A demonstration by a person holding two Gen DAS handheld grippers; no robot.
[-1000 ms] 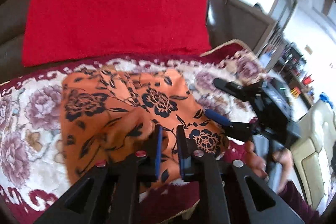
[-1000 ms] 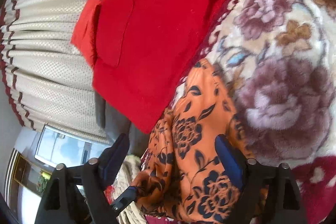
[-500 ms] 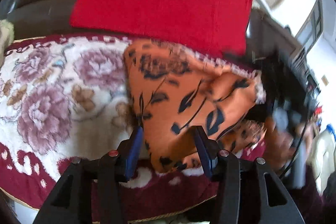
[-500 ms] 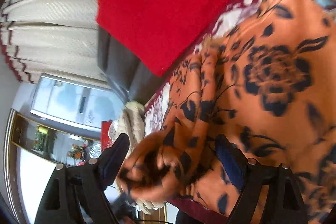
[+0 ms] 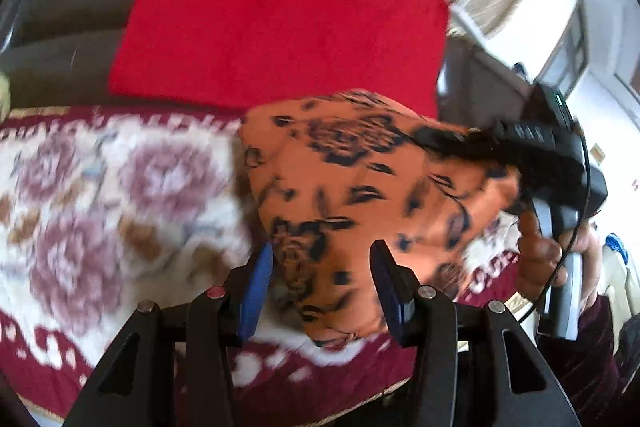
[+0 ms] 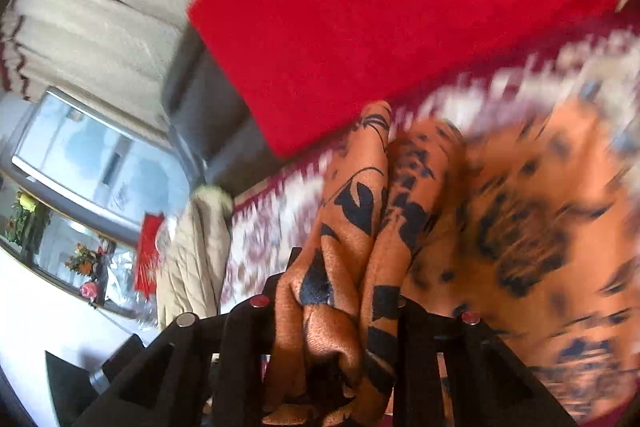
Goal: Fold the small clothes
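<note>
The orange floral garment (image 6: 352, 247) is bunched and clamped in the just-closed jaws of the right gripper (image 6: 340, 307), lifted off the floral blanket (image 5: 100, 195) for folding; the left gripper (image 5: 320, 283), at six o'clock, is held half-open around its hanging edge.

orange floral garment (image 6: 352, 227): cloth, faint sheen | blanket (image 5: 120, 195): seemingly plush pile | red cloth (image 5: 280, 15): matt

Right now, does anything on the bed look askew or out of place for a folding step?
Only the orange floral garment: it is bunched and lifted rather than flat, a gathered wad clamped in the right gripper, whose jaws have just been closing. The left gripper stands open around its lower edge. The red cloth lies flat behind it.
</note>
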